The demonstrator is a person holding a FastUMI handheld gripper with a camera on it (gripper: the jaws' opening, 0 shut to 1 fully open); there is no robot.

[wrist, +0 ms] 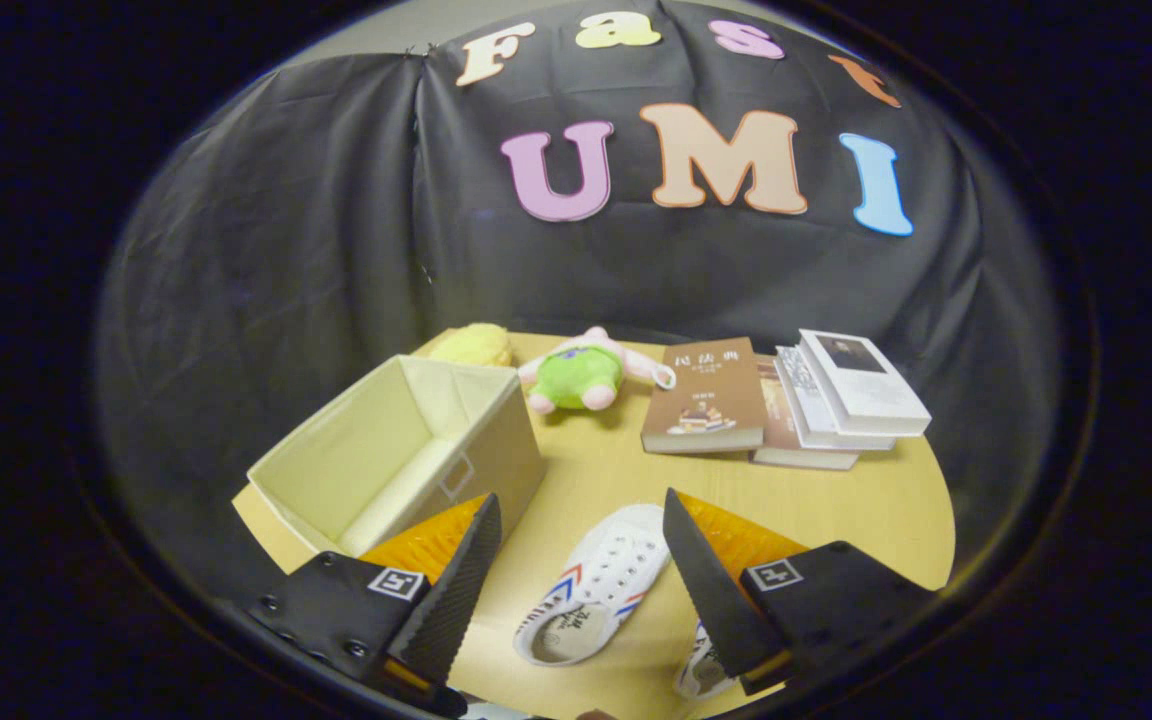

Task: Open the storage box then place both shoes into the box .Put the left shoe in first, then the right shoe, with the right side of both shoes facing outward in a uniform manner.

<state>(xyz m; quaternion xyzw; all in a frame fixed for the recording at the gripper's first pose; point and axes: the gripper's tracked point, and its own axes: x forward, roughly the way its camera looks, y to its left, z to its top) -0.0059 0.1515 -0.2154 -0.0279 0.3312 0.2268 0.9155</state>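
Lighting is even and moderately bright, apparently from overhead. The table [836, 500] is well lit with only soft, short shadows under the books [786, 405] and the box [406, 450]. Strong fisheye distortion bends straight edges toward the rim, where brightness falls off. The gripper [576, 520], its fingers spread wide, is slightly soft; the mid-distance is sharp. No glare noted.

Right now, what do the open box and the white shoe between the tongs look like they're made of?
The storage box looks like beige fabric over stiff panels: matte, soft folded edges, a small handle cut-out. The white shoe seems to be canvas, judging by its matte woven look, laces and red-blue side stripes. The tongs stand open, fingers either side of the shoe, not touching it.
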